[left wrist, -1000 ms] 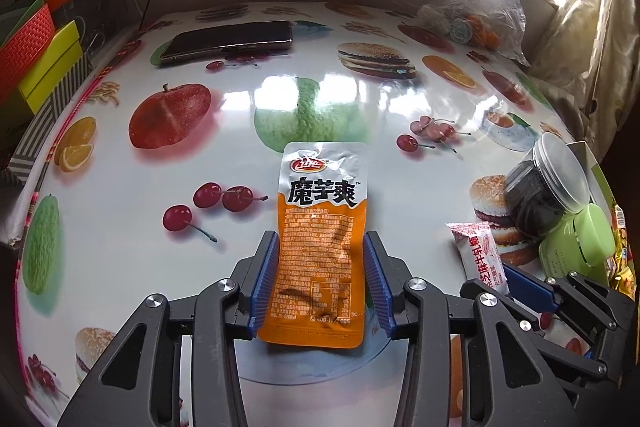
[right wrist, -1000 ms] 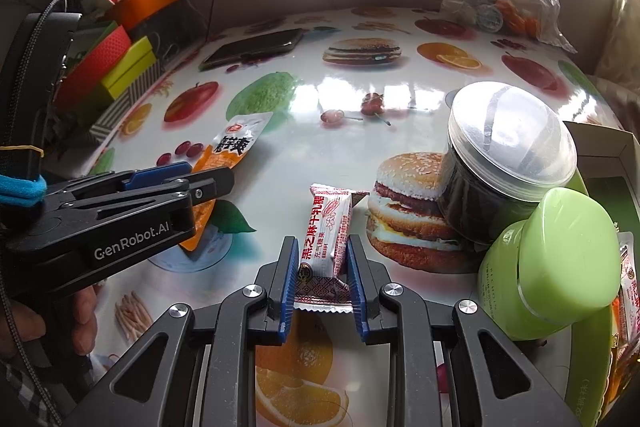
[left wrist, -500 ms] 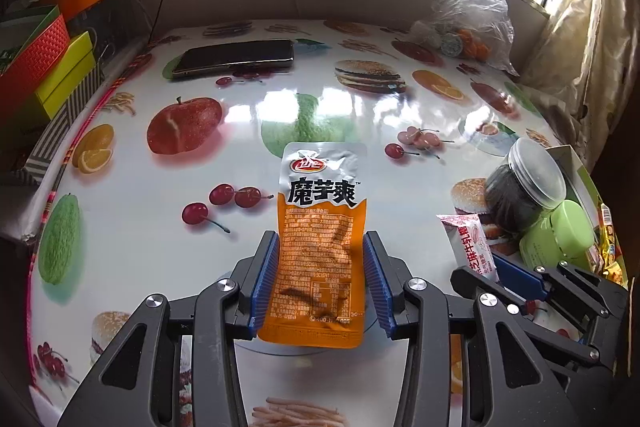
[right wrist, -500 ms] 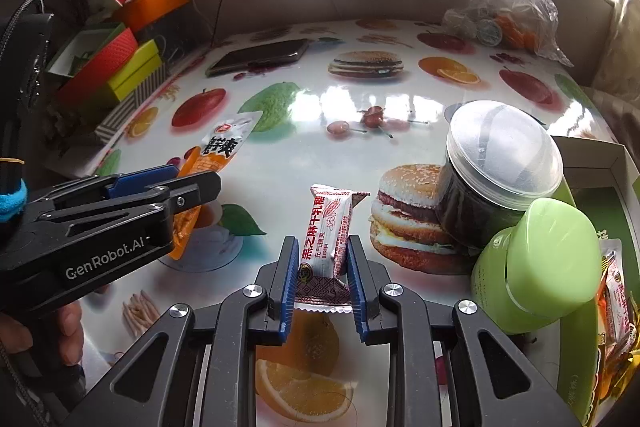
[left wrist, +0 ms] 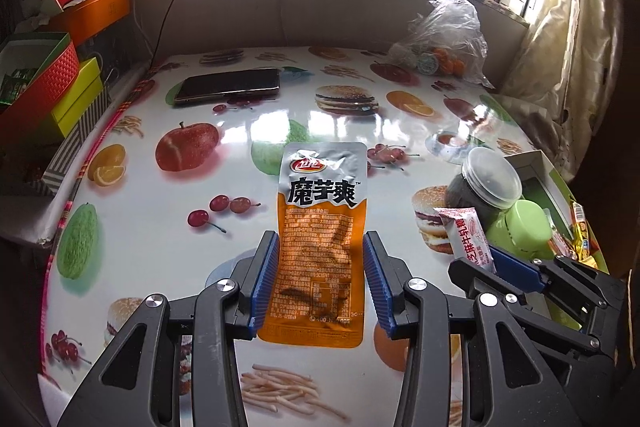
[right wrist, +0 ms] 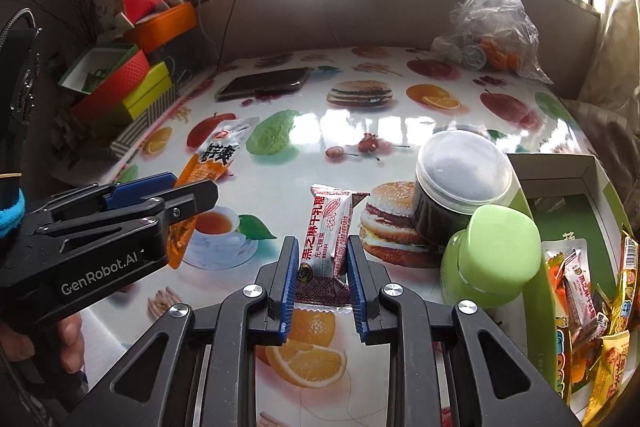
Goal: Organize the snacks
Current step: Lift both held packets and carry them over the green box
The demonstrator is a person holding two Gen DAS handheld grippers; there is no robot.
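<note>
- The left hand-held gripper [left wrist: 320,275] clamps its blue pads on both long edges of an orange and silver snack pouch [left wrist: 320,235], which is lifted above the fruit-printed tabletop [left wrist: 160,227] with its silver top pointing away.
- The right hand-held gripper [right wrist: 322,279] is closed on the lower end of a red and white candy bar [right wrist: 328,231], also held off the surface.
- Just right of the bar stand a clear-lidded jar [right wrist: 460,187] of dark contents and a green bottle [right wrist: 492,255], touching each other.
- Beside them, a green box [right wrist: 544,195] holds mixed wrapped snacks [right wrist: 588,327].
- A phone [left wrist: 228,85] lies at the far side.
</note>
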